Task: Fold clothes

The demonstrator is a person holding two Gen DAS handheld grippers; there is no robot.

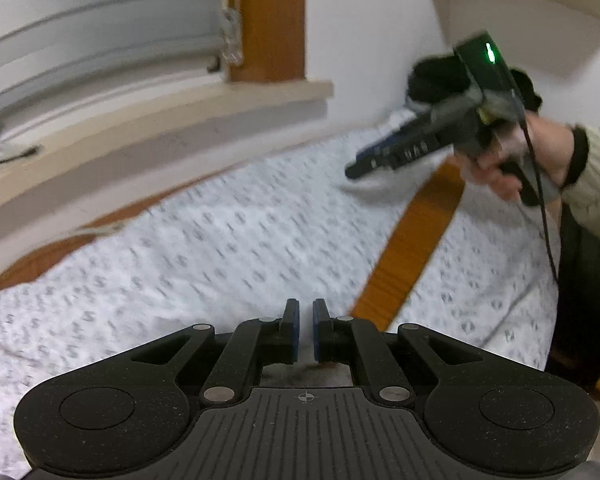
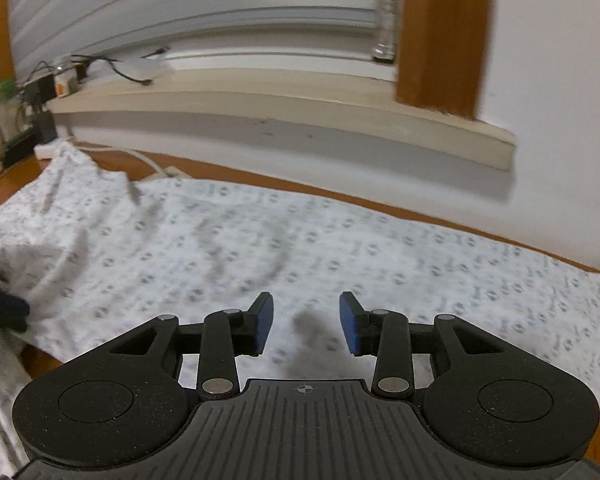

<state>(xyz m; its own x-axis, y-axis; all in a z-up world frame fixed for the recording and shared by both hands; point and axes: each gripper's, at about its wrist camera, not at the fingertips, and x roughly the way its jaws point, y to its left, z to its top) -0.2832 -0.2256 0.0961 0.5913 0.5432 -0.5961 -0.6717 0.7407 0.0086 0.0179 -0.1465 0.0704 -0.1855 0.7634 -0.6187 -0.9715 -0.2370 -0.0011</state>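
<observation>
We see a white garment with a small grey print spread flat on the wooden table, beneath and beyond both sets of fingers. Our left gripper is nearly closed and empty; our right gripper stands parted, holding nothing.

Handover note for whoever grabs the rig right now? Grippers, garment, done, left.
Left gripper: jaws nearly shut, a narrow gap between the pads; whether cloth is pinched there is hard to tell.
Right gripper: jaws apart, nothing between them, above the cloth.
White patterned garment: spread over the wooden surface below the window sill, wrinkled, with a bare gap showing in the left wrist view.
Done: laid out; no finished fold visible.
Left: pick an edge, fold over, smooth.
</observation>
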